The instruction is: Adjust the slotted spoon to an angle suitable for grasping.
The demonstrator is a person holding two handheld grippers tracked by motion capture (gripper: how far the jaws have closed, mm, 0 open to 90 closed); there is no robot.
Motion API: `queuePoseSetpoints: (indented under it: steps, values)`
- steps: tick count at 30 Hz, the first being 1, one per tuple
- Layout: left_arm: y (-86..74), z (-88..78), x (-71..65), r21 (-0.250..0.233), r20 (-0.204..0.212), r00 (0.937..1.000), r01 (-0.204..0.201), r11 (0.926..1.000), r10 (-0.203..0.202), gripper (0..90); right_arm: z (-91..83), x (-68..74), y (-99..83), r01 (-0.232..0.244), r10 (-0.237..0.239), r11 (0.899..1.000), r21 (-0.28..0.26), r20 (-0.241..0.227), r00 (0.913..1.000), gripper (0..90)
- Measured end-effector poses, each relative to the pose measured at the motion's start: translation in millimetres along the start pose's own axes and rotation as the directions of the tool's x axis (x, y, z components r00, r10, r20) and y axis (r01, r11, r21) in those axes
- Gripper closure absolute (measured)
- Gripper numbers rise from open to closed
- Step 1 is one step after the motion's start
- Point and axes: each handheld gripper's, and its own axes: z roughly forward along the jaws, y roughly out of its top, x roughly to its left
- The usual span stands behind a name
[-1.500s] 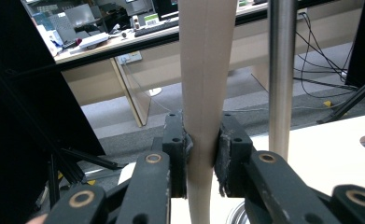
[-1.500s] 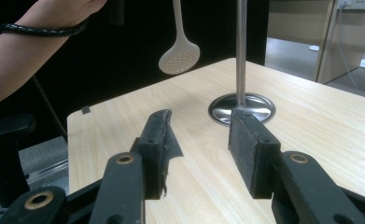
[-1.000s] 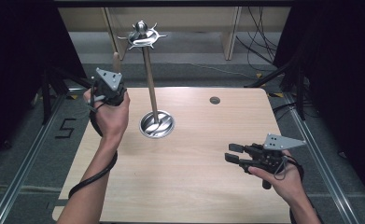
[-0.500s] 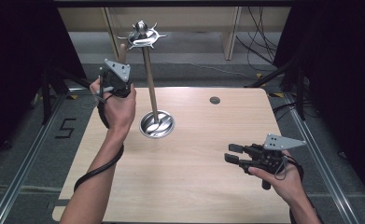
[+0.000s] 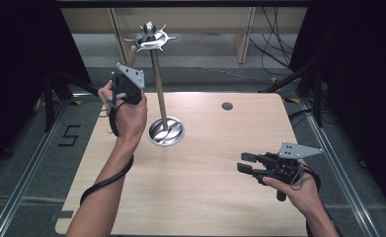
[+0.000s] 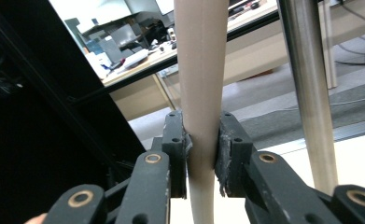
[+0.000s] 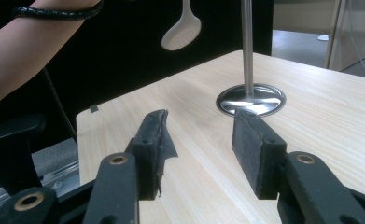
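Wooden table [image 5: 200, 197]: steel stand [image 5: 159, 94] beside left hand-held gripper [image 6: 202, 154] clamping spoon handle [image 6: 201, 70].

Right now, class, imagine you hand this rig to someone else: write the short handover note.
Left tongs: shut on the cream spoon handle, held up beside the steel stand's pole.
Right tongs: open, nothing between them, low over the table near its right front.
Stand: round base on the table, hook crown on top.
Done: spoon gripped and lifted; its bowl hangs in the air.
Left: probably hooking it onto the crown.
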Motion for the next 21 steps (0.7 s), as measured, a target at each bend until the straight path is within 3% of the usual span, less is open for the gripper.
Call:
queuePoseSetpoints:
  steps: [1,3,5,10,11,15,17,18,19,21]
  values:
    - [-0.9,-1.0,-2.4,-0.005,-0.021,0.9995,-0.023,0.9997,0.023,74.5,-0.5,0.3,-0.1,-0.014,0.014,1.000,0.023,0.011,0.9998,55.2]
    - [-1.3,-2.1,-3.8,-0.003,-0.034,0.9984,-0.046,0.9989,0.046,74.0,1.8,-1.2,-0.8,-0.004,0.004,1.000,0.003,-0.005,1.0000,55.1]
    - [-2.3,-2.8,-5.9,-0.007,-0.037,0.9979,-0.054,0.9985,0.054,73.5,2.3,-0.1,-1.4,-0.024,0.024,0.999,0.021,-0.008,0.9997,55.1]
    - [-4.6,-5.7,-10.4,-0.014,-0.038,0.9968,-0.072,0.9973,0.071,72.1,6.4,-2.1,-1.2,0.003,-0.002,1.000,0.014,-0.014,0.9999,55.0]
    - [-5.0,-6.2,-11.6,-0.014,-0.034,0.9969,-0.072,0.9973,0.071,71.8,6.2,-0.7,-1.4,-0.022,0.022,0.999,0.028,-0.020,0.9996,55.0]
    - [-5.2,-7.2,-13.8,-0.016,-0.035,0.9958,-0.085,0.9963,0.084,70.8,7.8,-3.6,-2.0,0.003,-0.003,1.000,0.017,-0.022,0.9997,54.9]
    - [-5.4,-7.1,-15.4,-0.020,-0.035,0.9957,-0.087,0.9960,0.086,70.3,6.8,-0.2,-2.7,-0.053,0.054,0.998,0.039,-0.031,0.9981,54.7]
    - [-5.7,-7.2,-15.8,-0.023,-0.037,0.9953,-0.091,0.9956,0.090,70.2,6.6,-2.9,-2.8,-0.008,0.008,1.000,0.026,-0.010,0.9999,54.7]
    - [-6.2,-7.2,-16.3,-0.022,-0.037,0.9955,-0.088,0.9959,0.087,70.1,8.2,-3.5,-4.1,-0.003,0.003,1.000,0.003,-0.011,0.9999,54.6]
    - [-6.7,-7.4,-16.6,-0.021,-0.043,0.9947,-0.094,0.9953,0.093,70.0,7.5,-5.3,-4.8,0.004,-0.004,1.000,0.011,-0.020,0.9998,54.5]
